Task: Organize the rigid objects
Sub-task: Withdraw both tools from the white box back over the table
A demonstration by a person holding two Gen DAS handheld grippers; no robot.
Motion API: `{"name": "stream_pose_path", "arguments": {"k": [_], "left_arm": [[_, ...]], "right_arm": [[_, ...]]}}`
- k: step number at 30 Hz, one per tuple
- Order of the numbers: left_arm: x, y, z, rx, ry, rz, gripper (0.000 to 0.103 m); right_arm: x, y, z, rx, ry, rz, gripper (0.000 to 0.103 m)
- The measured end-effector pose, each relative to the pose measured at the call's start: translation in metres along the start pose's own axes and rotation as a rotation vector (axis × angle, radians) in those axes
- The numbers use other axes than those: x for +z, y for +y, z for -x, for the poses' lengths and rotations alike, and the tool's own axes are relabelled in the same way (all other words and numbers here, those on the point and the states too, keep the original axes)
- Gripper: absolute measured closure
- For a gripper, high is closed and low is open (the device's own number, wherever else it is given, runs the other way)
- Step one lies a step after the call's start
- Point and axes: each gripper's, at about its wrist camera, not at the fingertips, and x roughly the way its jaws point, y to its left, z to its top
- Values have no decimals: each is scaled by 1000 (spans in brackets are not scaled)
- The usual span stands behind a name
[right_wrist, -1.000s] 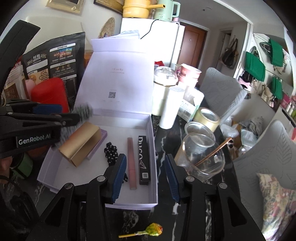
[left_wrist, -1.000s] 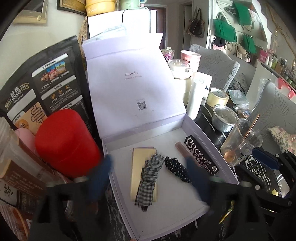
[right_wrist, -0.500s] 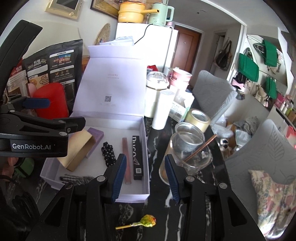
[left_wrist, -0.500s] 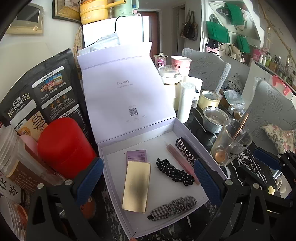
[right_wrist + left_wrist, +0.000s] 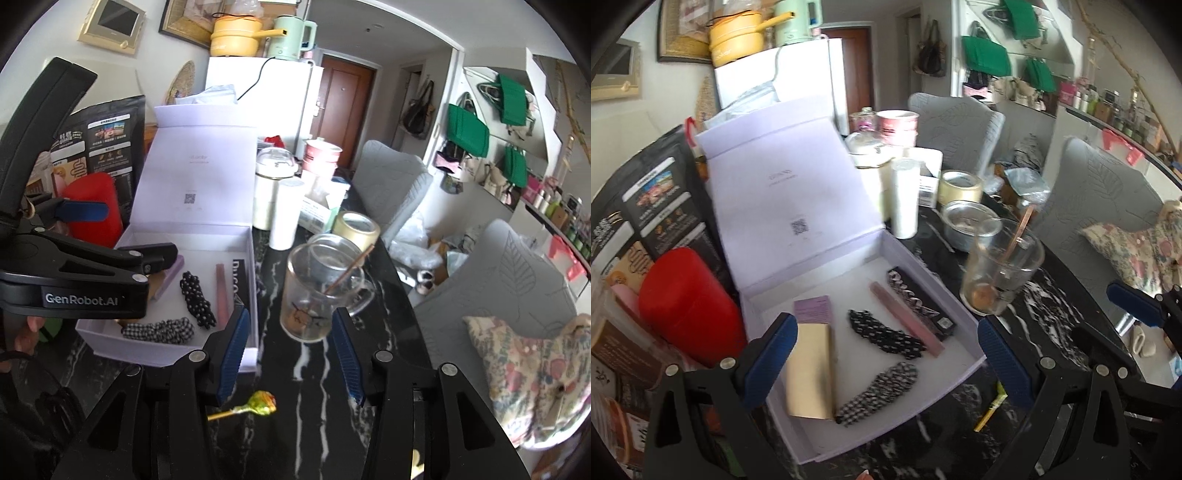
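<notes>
An open white box (image 5: 964,321) (image 5: 248,240) lies on the dark marble table. Inside lie a gold case (image 5: 812,373), a purple card (image 5: 812,309), a black dotted scrunchie (image 5: 886,334) (image 5: 197,295), a checked scrunchie (image 5: 879,389) (image 5: 159,329), a pink stick (image 5: 905,317) (image 5: 221,291) and a black Puco box (image 5: 919,302) (image 5: 238,275). My left gripper (image 5: 886,360) is open and empty, above the box's near end. My right gripper (image 5: 291,354) is open and empty, right of the box, above a lollipop (image 5: 258,404).
A glass mug (image 5: 1001,273) (image 5: 325,291) with a stick stands right of the box. A red canister (image 5: 689,306), black snack bag (image 5: 646,206), white cylinder (image 5: 905,199), tape roll (image 5: 960,184) and metal bowl (image 5: 964,221) crowd around. Grey chairs (image 5: 1108,214) stand at right.
A second ago my left gripper was down over the checked scrunchie in the box. It has pulled back, open; the scrunchie now lies at the box's near end. The right gripper rose and backed off.
</notes>
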Motion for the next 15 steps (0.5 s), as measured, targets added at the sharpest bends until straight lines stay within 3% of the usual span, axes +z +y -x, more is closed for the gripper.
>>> {"name": "stream_pose_path", "arguments": {"k": [15], "left_arm": [[-1, -83, 13, -114, -18, -108, 3]], "right_arm": [[-40, -63, 36, -73, 15, -105, 56]]}}
